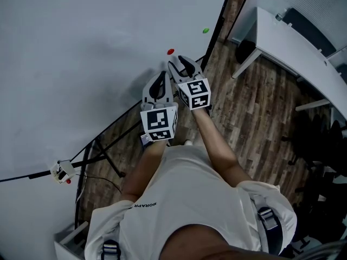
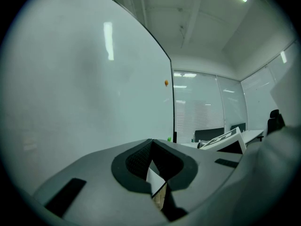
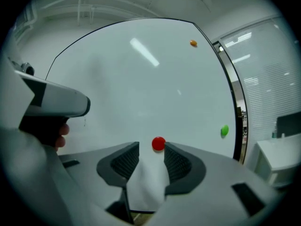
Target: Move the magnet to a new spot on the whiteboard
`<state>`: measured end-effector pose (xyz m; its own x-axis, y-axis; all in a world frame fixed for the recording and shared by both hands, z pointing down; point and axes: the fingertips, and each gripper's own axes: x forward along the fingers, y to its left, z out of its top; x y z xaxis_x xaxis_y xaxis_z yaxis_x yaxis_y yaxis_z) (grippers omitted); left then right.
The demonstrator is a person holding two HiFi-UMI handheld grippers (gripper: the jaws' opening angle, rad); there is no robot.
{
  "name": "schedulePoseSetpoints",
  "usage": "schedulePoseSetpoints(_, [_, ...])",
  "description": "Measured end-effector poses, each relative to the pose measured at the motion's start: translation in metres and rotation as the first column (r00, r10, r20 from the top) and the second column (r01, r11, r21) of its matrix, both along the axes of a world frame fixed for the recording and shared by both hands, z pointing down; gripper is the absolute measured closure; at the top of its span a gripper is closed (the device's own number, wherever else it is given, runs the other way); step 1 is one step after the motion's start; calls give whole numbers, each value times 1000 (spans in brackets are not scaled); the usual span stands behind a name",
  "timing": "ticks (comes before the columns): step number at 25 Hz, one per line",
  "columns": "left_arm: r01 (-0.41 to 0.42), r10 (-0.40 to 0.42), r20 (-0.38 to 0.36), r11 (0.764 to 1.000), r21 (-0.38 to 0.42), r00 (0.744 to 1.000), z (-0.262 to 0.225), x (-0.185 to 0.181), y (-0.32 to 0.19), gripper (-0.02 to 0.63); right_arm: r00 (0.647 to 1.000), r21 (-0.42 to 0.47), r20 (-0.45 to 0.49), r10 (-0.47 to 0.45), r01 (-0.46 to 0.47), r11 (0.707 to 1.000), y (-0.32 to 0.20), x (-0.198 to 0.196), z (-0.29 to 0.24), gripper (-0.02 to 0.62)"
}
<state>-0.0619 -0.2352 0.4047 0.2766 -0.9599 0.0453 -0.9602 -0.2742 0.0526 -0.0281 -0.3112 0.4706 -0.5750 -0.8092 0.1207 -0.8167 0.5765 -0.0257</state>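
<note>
A small red magnet (image 1: pixel 171 51) sticks to the big whiteboard (image 1: pixel 81 64). My right gripper (image 1: pixel 174 63) points at it from just below. In the right gripper view the red magnet (image 3: pixel 158 143) sits just past the tips of my right gripper (image 3: pixel 151 149), whose jaws stand open on either side without pressing on it. My left gripper (image 1: pixel 160 76) hovers beside the right one, close to the board. Seen in its own view, the left gripper (image 2: pixel 151 141) is shut and holds nothing.
A green magnet (image 1: pixel 205 30) and an orange magnet (image 3: pixel 193 43) sit higher up near the board's black edge (image 1: pixel 219 20). The board's stand legs (image 1: pixel 103 150) cross the wooden floor (image 1: pixel 255 107). A white desk (image 1: pixel 293 42) stands at the right.
</note>
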Motion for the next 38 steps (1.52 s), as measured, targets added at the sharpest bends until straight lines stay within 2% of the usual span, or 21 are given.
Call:
schedulePoseSetpoints(9, [3,-3,2,1000,1,1000,0,0,1,603,999,-42,54,-6,8,999,-14,-1,3,423])
schedulePoseSetpoints(38, [10,-10,11,1000,3,1000,1,-3,1,603,1000,-69,30,1,1,998,-40,-8,9,427])
